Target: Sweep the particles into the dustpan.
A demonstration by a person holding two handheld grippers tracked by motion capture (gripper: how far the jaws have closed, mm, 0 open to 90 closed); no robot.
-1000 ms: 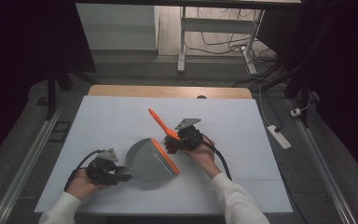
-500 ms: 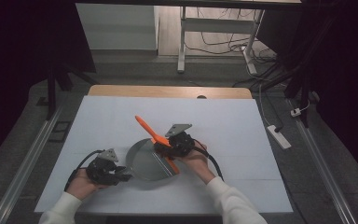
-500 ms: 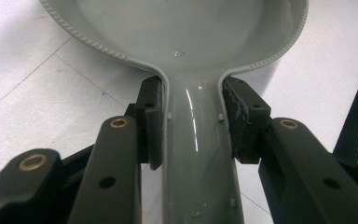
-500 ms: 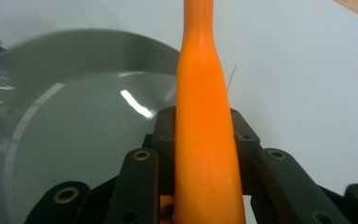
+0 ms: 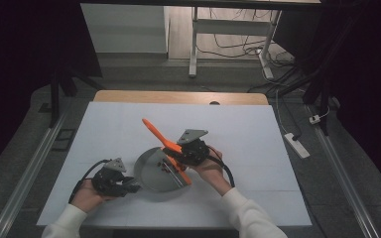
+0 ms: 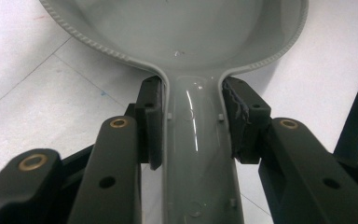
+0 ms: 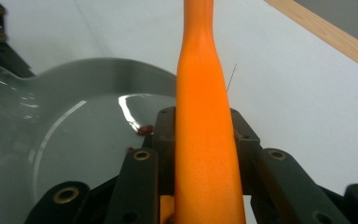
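A grey dustpan (image 5: 153, 172) lies on the white table cover. Its handle (image 6: 193, 140) sits between the pads of my left gripper (image 6: 193, 121), which is shut on it at the pan's near-left side (image 5: 129, 187). My right gripper (image 5: 177, 151) is shut on a long orange handle (image 5: 154, 130) that points up and away to the far left. In the right gripper view the orange handle (image 7: 205, 130) runs straight up between the jaws, above the pan's right edge. An orange strip (image 5: 181, 173) lies along that edge. A few small red bits (image 7: 144, 129) lie inside the pan (image 7: 74, 140).
The white cover (image 5: 258, 148) spreads over a wooden table whose far edge (image 5: 178, 96) shows. Beyond it stand a table frame and cables on the floor (image 5: 238, 49). A white power strip (image 5: 297, 145) lies on the floor to the right.
My right gripper has moved left and nearer to the person with the orange handle, now over the dustpan's right edge. The left gripper and the pan have stayed put.
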